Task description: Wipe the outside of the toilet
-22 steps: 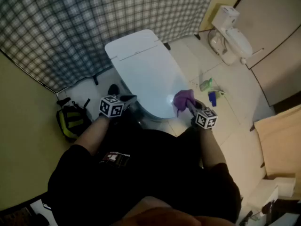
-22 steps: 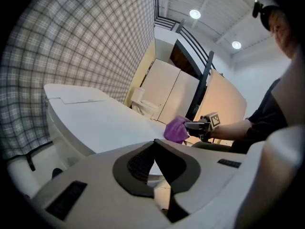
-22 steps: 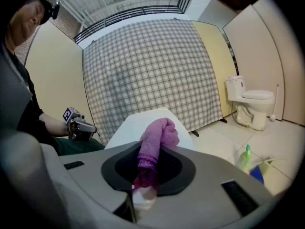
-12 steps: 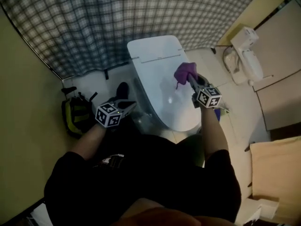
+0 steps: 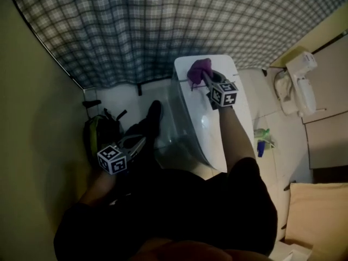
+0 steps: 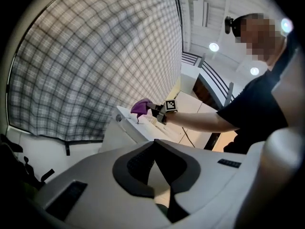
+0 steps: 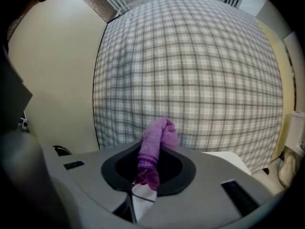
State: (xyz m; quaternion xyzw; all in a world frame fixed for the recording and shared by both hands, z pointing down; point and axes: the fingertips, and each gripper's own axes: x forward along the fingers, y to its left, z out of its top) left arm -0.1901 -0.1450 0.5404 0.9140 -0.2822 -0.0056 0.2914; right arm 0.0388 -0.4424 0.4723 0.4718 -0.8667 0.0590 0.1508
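Note:
The white toilet (image 5: 231,118) stands right of centre in the head view with its lid down. My right gripper (image 5: 202,77) is shut on a purple cloth (image 5: 199,68) and holds it on the rear top of the toilet, close to the curtain. In the right gripper view the cloth (image 7: 153,147) sticks up from between the jaws of that gripper (image 7: 150,157). My left gripper (image 5: 136,142) hangs low at the left, apart from the toilet, shut on nothing. The left gripper view (image 6: 153,144) looks at the toilet's side (image 6: 125,133) and the cloth (image 6: 140,107).
A plaid curtain (image 5: 136,31) closes off the back. A black and green backpack (image 5: 99,136) and a dark shoe (image 5: 154,113) lie left of the toilet. A green bottle (image 5: 262,133) and a blue one (image 5: 259,149) lie on the floor at the right, near a white fixture (image 5: 298,86).
My right gripper has carried the cloth from the lid's front edge along the lid to the rear top. My left gripper has dropped lower and further left, away from the bowl.

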